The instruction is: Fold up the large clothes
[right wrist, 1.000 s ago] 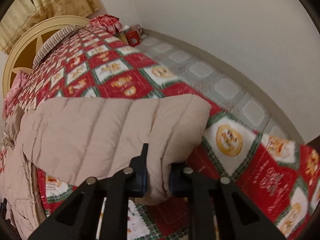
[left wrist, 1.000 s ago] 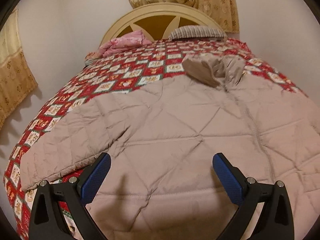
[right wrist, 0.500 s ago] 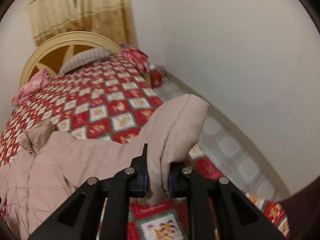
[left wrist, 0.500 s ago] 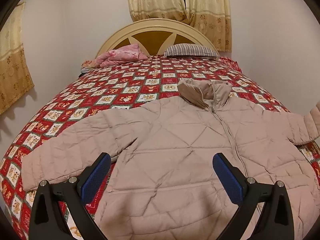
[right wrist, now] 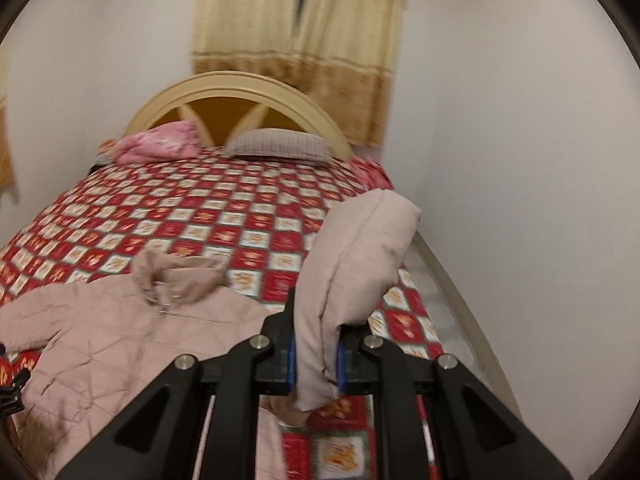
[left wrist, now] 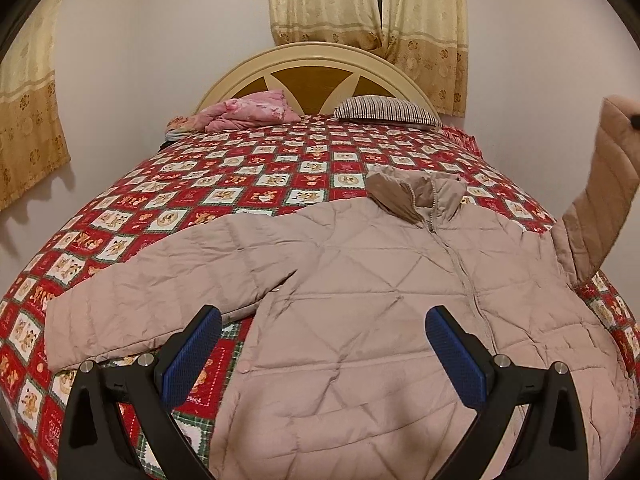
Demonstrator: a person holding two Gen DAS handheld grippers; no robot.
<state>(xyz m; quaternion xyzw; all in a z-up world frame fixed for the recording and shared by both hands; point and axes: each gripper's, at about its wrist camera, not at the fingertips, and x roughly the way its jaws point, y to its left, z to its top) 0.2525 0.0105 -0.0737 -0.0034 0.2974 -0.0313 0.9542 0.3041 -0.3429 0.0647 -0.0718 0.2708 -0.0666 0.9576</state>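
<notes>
A beige quilted jacket [left wrist: 380, 304] lies face up on the bed, zipped, collar toward the headboard. Its left sleeve [left wrist: 132, 300] lies stretched out flat. My left gripper [left wrist: 320, 356] is open and empty above the jacket's lower front. My right gripper [right wrist: 314, 356] is shut on the cuff end of the jacket's right sleeve [right wrist: 352, 256] and holds it lifted above the bed; the raised sleeve also shows at the right edge of the left wrist view [left wrist: 600, 196]. The jacket body shows in the right wrist view [right wrist: 120, 340].
The bed has a red patterned quilt [left wrist: 248, 176] and a cream arched headboard [left wrist: 316, 68]. A striped pillow [left wrist: 384, 110] and a pink bundle [left wrist: 248, 114] lie at its head. A wall runs close along the right side [right wrist: 520, 200], with tiled floor between.
My right gripper has lifted the sleeve cuff up off the bed and swung toward the headboard. My left gripper has pulled back, showing more of the jacket; it stays open.
</notes>
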